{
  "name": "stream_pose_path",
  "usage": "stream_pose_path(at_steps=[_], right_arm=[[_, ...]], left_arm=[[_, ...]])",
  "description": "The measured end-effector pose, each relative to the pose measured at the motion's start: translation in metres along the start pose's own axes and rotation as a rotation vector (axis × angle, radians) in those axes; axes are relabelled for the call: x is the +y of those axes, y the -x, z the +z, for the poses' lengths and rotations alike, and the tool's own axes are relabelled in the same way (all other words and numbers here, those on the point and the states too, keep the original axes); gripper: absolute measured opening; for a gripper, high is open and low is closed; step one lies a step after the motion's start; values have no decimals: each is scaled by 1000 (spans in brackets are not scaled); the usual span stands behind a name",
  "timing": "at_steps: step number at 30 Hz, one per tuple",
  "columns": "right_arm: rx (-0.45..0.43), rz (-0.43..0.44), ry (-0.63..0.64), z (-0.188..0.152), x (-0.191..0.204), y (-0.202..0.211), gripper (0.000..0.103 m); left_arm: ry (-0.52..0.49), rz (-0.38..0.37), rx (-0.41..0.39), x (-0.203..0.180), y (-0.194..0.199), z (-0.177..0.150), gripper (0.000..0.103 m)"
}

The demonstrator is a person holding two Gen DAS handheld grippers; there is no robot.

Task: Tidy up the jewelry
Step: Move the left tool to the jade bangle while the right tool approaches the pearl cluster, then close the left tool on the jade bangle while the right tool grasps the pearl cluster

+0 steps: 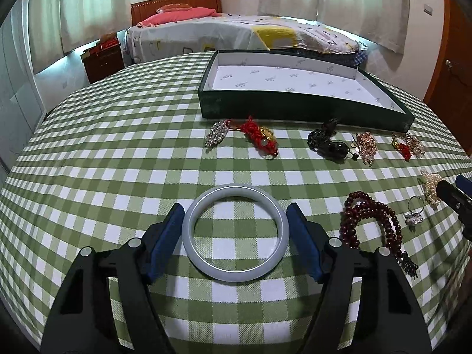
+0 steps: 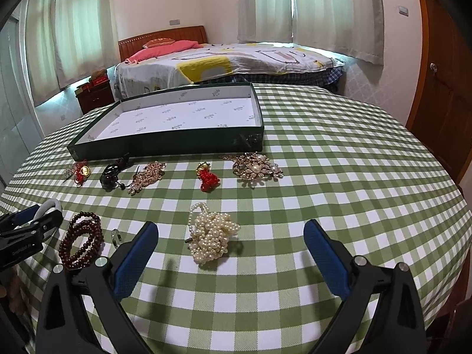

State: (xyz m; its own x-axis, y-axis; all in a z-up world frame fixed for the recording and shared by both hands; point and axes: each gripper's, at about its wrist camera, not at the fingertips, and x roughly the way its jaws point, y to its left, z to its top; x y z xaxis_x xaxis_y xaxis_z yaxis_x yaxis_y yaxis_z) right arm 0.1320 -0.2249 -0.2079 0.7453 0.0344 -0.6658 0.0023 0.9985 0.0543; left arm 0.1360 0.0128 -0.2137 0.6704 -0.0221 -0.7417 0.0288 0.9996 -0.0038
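A pale jade bangle (image 1: 234, 231) sits between the blue pads of my left gripper (image 1: 234, 218), and the pads touch its sides; it seems held. My right gripper (image 2: 230, 233) is open over the table, with a white pearl cluster (image 2: 212, 240) between its fingers, apart from both pads. An empty dark green box with white lining (image 1: 295, 106) stands at the back, and it also shows in the right wrist view (image 2: 177, 141). Dark red bead bracelets (image 1: 368, 224) lie to the right of the left gripper.
Several pieces lie in a row before the box: a crystal brooch (image 1: 216, 132), a red knot charm (image 1: 261, 138), a black bead piece (image 1: 327, 144), a gold earring piece (image 1: 365, 146), a pearl brooch (image 2: 256, 168), a ring (image 1: 413, 215). Green checked cloth (image 1: 118, 147) covers the table.
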Motion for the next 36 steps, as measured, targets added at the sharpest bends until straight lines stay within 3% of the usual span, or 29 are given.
stream_pose_path(at_steps=[3, 5, 6, 15, 18, 23, 26, 36], right_arm=[[7, 11, 3, 0, 1, -2, 90], [23, 23, 6, 0, 2, -5, 62], [39, 31, 3, 0, 1, -8, 57], [62, 35, 4, -1, 3, -16, 54], [65, 33, 16, -2, 4, -18, 49], [61, 36, 46, -3, 7, -16, 28], [56, 44, 42, -4, 6, -13, 24], [32, 57, 34, 2, 5, -3, 23]], left_arm=[[0, -2, -3, 1, 0, 0, 69], [0, -2, -4, 1, 0, 1, 69], [1, -3, -5, 1, 0, 1, 69], [6, 0, -5, 0, 0, 1, 69], [11, 5, -6, 1, 2, 2, 69], [26, 12, -9, 4, 1, 3, 69], [27, 15, -16, 5, 2, 3, 69], [19, 12, -51, 4, 13, 6, 69]])
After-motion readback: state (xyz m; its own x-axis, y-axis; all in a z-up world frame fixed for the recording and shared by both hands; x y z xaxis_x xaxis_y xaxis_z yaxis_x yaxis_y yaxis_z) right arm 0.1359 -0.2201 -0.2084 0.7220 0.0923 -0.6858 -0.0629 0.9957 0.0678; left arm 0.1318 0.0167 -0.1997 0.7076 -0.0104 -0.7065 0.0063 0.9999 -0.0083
